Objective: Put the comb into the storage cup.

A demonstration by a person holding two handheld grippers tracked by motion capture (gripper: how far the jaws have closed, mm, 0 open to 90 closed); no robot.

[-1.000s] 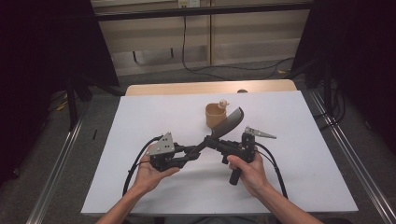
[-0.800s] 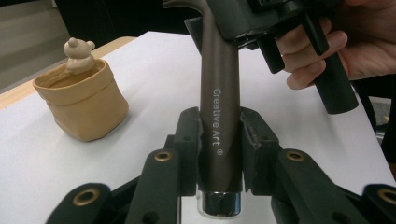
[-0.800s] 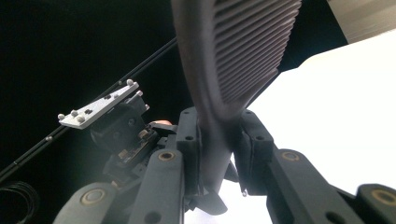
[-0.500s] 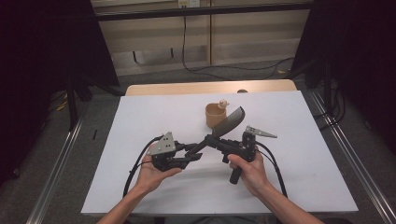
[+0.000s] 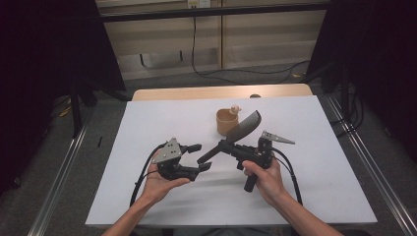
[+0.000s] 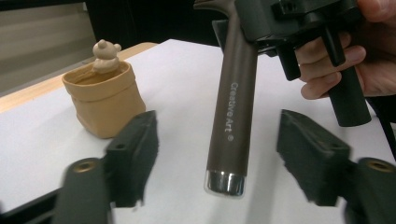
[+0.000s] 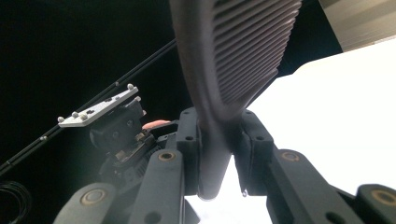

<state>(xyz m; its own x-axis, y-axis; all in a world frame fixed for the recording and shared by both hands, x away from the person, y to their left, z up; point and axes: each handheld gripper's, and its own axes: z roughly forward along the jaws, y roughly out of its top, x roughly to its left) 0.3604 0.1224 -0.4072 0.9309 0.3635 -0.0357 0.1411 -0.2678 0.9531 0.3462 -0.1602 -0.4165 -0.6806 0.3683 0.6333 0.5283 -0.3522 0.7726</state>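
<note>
Brown plastic in the high view: brush point(image 5: 235, 136) held off the table, toothed head up and away, handle slanting down toward the left gripper point(image 5: 203, 157). Clamped at the neck by the right gripper point(image 5: 230, 146), clenched firmly on it. Left jaws just opened and now standing apart on either side of the handle end, not pressing. Judged as a completed hand-over: full weight now on the right side, left hand point(image 5: 160, 183) free to back off. Tan cup point(image 5: 227, 122) standing upright just beyond the brush head, likely the destination. Underneath, a white table top point(image 5: 319, 187), a wooden edge point(image 5: 196, 92) at the far side, metal rails along both sides, dark curtains left and right, a cable hanging on the pale back wall. From the left gripper view: handle point(image 6: 231, 107) with a chrome end cap hanging between the two black pads point(image 6: 135, 154), clear gaps on both sides; cup point(image 6: 102, 100) with a small bear figure point(image 6: 105, 53) at the rim, well apart on the white surface. From the right gripper view: ribbed head point(image 7: 252, 46) rising out of tightly closed jaws, neck squeezed between the pads point(image 7: 254, 140).
</note>
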